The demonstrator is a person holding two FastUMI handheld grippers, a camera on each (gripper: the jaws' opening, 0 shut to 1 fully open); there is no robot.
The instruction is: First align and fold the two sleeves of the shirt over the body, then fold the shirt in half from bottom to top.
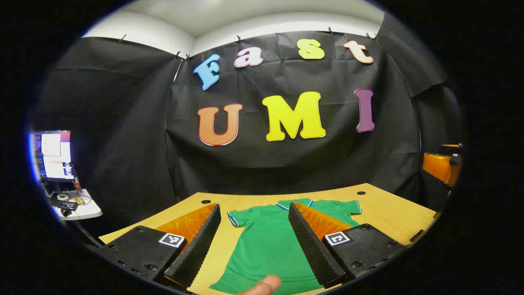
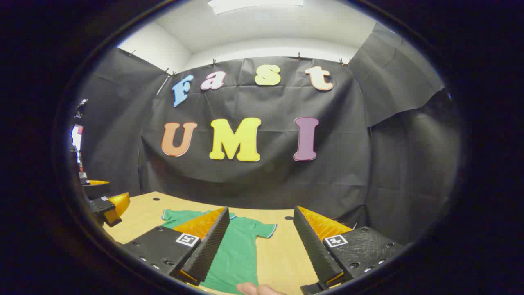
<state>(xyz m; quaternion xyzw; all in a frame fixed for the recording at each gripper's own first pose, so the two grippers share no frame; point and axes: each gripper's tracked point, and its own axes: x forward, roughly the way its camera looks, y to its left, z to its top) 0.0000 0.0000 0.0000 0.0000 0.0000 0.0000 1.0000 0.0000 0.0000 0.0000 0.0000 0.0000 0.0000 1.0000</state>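
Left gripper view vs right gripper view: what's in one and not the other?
Left gripper view alone: a lit monitor on a small side table at far left, plus both short sleeves of the green shirt.

Right gripper view alone: the left gripper seen from outside at the left edge, and a ceiling light panel.

Both: the shirt lying flat and unfolded on the wooden table, open jaws, and a fingertip at the bottom edge.

I am finding almost nothing readable. Each side of my left tool (image 1: pixel 254 239) is carrying a small square black-and-white marker (image 1: pixel 171 239), a coded pattern rather than words, and my right tool (image 2: pixel 262 246) is wearing the same kind. Off to my left tool's far left a lit screen (image 1: pixel 53 155) is glowing, its contents too small to make out.
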